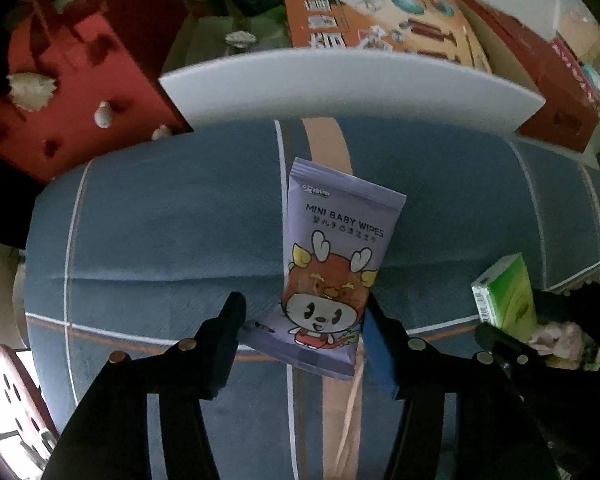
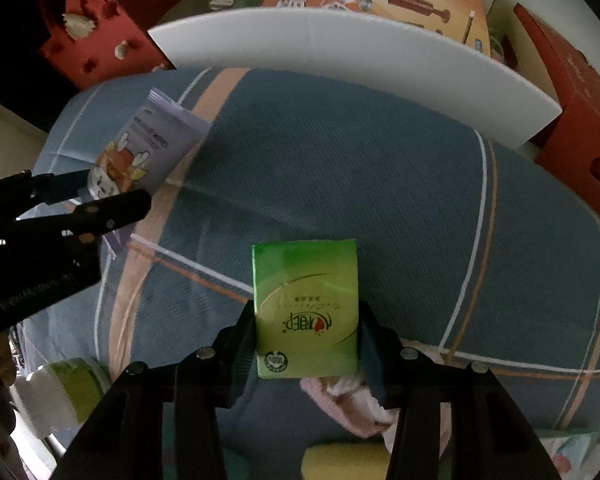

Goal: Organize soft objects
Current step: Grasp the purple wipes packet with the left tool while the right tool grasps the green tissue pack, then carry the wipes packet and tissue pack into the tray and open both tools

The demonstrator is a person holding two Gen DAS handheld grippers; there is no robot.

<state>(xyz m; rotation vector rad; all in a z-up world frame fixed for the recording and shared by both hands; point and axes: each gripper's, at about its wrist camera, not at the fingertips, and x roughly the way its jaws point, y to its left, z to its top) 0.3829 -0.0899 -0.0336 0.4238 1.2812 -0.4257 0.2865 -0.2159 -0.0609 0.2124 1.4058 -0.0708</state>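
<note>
Pick-up step: right gripper (image 2: 306, 332), fingers clamped on flat green tissue packet (image 2: 306, 304); left gripper (image 1: 304, 320), fingers half-open, straddling purple plastic baby-wipes pouch (image 1: 332, 264) on blue striped cushion (image 1: 160, 220); next: squeeze pouch, lift.

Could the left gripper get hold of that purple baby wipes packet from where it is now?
Probably yes. The left gripper already has the baby wipes packet between its fingers; one pad touches its edge, the other shows a small gap. Nothing blocks it. The right gripper is busy beside it, gripping the green tissue pack.
</note>
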